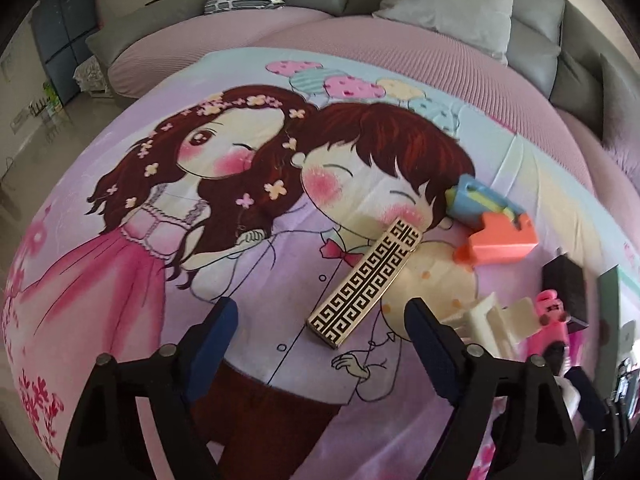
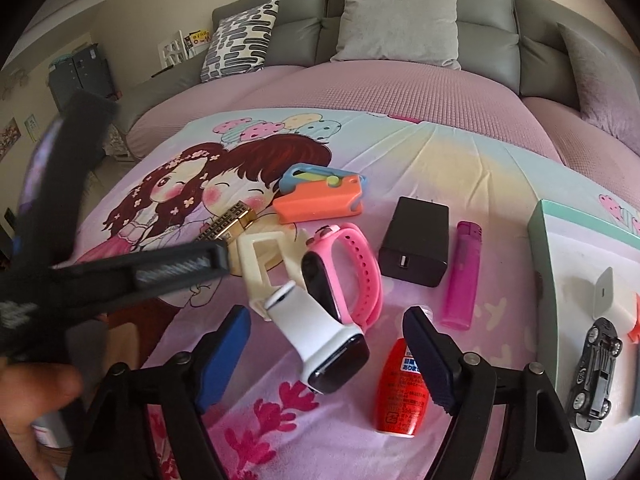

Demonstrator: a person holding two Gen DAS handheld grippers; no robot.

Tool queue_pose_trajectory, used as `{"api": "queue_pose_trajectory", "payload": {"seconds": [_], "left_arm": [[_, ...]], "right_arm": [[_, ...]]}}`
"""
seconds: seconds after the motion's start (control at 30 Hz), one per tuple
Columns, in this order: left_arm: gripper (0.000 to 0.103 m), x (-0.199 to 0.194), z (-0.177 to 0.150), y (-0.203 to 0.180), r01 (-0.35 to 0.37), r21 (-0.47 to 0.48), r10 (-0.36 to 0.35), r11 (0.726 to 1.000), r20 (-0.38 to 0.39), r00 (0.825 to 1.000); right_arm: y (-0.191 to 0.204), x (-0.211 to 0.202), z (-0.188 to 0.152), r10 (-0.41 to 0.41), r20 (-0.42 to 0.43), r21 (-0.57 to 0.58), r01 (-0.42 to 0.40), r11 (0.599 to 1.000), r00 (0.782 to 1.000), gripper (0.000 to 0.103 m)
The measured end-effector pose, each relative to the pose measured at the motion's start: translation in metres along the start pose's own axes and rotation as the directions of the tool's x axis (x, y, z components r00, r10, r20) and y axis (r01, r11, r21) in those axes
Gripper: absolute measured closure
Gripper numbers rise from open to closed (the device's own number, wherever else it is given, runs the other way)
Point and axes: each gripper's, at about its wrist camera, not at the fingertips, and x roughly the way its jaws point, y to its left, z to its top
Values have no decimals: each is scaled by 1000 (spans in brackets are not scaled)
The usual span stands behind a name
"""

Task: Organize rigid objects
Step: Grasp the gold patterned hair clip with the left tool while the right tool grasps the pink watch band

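Note:
A gold and black patterned box [image 1: 366,280] lies slanted on the cartoon blanket [image 1: 160,240]. Its near end sits between the fingertips of my left gripper [image 1: 320,322], which is open and apart from it. My right gripper [image 2: 326,338] is open too, with a white smartwatch [image 2: 320,344] lying between its fingers, untouched. A pink watch [image 2: 354,268] leans just behind it. In the right wrist view the gold box [image 2: 230,222] is partly hidden by one of the left gripper's fingers [image 2: 176,270], which is blurred.
Around the watches lie an off-white plastic frame [image 2: 262,264], an orange and blue toy [image 2: 320,200], a black charger [image 2: 414,240], a purple lighter [image 2: 462,276] and a red bottle [image 2: 400,392]. A teal-edged white box [image 2: 568,248] at the right holds a toy car [image 2: 596,376]. A hand [image 2: 36,400] shows lower left.

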Motion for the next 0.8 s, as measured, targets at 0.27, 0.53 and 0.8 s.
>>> {"api": "queue_pose_trajectory", "payload": {"seconds": [0.27,0.53,0.8], "left_arm": [[62,1,0,-9,9,46,-11,999,45,999],[73,-3,-4,-23,-30,46,29,998,26,999],[81,-22,-7,-27,-1,-1,1,1000,64,998]], "right_arm": [[-4,2,-2,17,-16,29,-17,999,1000,50],[-11,-5,-1,38,-13,55,-38,998,999,53],[-24,-20,2,34,16,91,-36,995,999,54]]}}
